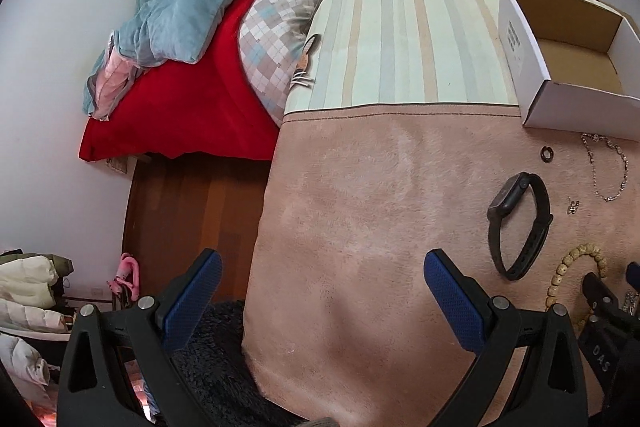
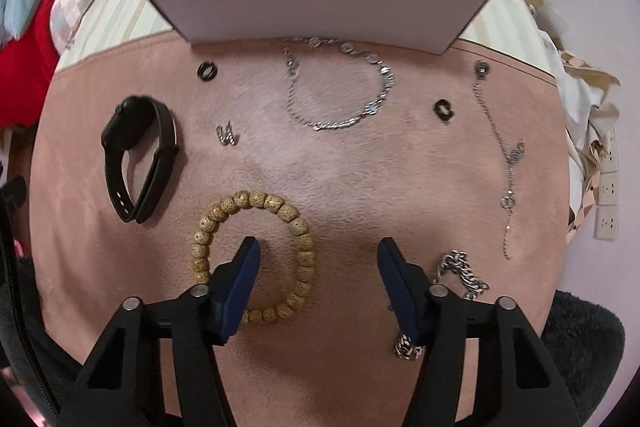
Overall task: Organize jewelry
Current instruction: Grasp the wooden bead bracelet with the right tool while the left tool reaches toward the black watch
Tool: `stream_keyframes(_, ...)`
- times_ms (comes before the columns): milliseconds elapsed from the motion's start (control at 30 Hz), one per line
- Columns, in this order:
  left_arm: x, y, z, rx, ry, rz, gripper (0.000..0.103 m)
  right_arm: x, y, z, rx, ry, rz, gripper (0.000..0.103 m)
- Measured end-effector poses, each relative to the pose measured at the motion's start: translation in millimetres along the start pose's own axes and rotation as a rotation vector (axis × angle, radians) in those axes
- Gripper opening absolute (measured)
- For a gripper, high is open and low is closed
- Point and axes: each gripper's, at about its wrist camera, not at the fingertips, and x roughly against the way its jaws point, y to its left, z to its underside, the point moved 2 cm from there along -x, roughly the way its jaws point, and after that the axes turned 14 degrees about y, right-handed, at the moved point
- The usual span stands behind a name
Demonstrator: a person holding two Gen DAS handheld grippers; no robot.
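While the right tool (image 2: pixel 318 247) points down at the pink mat (image 2: pixel 340 179) with jaws apart, its left finger sits inside the beaded bracelet (image 2: pixel 256 251), near the mat's front edge; the left tool (image 1: pixel 320 267) is apart, empty

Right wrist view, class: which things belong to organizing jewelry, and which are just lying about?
Belong to the job:
white cardboard box
tan wooden bead bracelet
black smartwatch
silver chain bracelet
chunky silver chain
long silver necklace

Lying about:
red blanket
white power strip
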Motion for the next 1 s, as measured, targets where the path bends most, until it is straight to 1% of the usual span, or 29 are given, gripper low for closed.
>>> stream_keyframes(33,-0.5,-0.1,-0.1,0.000,0.001,0.000,0.103,-1.0,2.6,0.9,0.006,-0.004,0.007,0.055)
stream_keyframes(133,-2.9,-0.4,0.1,-0.001,0.009,0.007,0.103,0.3,9.1,3.3,0.021,-0.016,0.012,0.047)
stream_keyframes(300,-5.5,-2.9,-0.8,-0.001,0.011,0.013,0.103,5.5,13.3,8.5,0.036,-0.030,0.018,0.015)
stream_keyframes(333,-5.7,-3.5,-1.0,-0.001,0.012,0.014,0.103,6.2,9.4,6.7,0.036,-0.029,0.017,0.011)
stream_keyframes(367,-6.0,-4.1,-1.4,0.000,0.014,0.018,0.103,4.8,3.5,4.1,0.033,-0.030,0.014,0.010)
stream_keyframes(433,-6.4,-5.2,-2.8,-0.001,0.011,0.021,0.103,4.8,-0.8,5.3,0.025,-0.033,0.008,0.010)
stream_keyframes(467,-6.7,-6.0,-3.2,-0.001,0.012,0.026,0.103,8.8,-11.7,4.9,0.020,-0.033,0.006,0.010)
stream_keyframes(533,-7.3,-8.3,-5.3,-0.004,0.015,0.048,0.103,11.5,-21.3,7.0,0.002,-0.044,0.002,0.010)
stream_keyframes(567,-7.5,-9.8,-6.4,-0.005,0.017,0.064,0.103,11.3,-26.6,5.5,-0.004,-0.047,0.001,0.010)
stream_keyframes(633,-8.3,-14.8,-10.6,-0.016,0.027,0.131,0.103,13.4,-35.6,4.2,-0.025,-0.053,0.002,0.010)
stream_keyframes(700,-9.7,-22.1,-15.5,-0.028,0.036,0.180,0.103,15.5,-45.1,2.4,-0.043,-0.052,0.005,0.010)
stream_keyframes(800,-11.6,-38.1,-21.5,-0.068,0.046,0.230,0.101,17.0,-52.9,0.3,-0.057,-0.049,0.011,0.010)
stream_keyframes(900,-13.7,-55.3,-24.6,-0.116,0.054,0.268,0.094,17.1,-58.5,-0.7,-0.064,-0.042,0.013,0.010)
stream_keyframes(967,-15.6,-65.7,-26.3,-0.147,0.061,0.279,0.080,12.5,-58.7,-1.4,-0.070,-0.036,0.011,0.010)
stream_keyframes(1000,-16.6,-71.1,-26.3,-0.162,0.065,0.284,0.076,11.4,-61.5,-1.6,-0.073,-0.032,0.009,0.010)
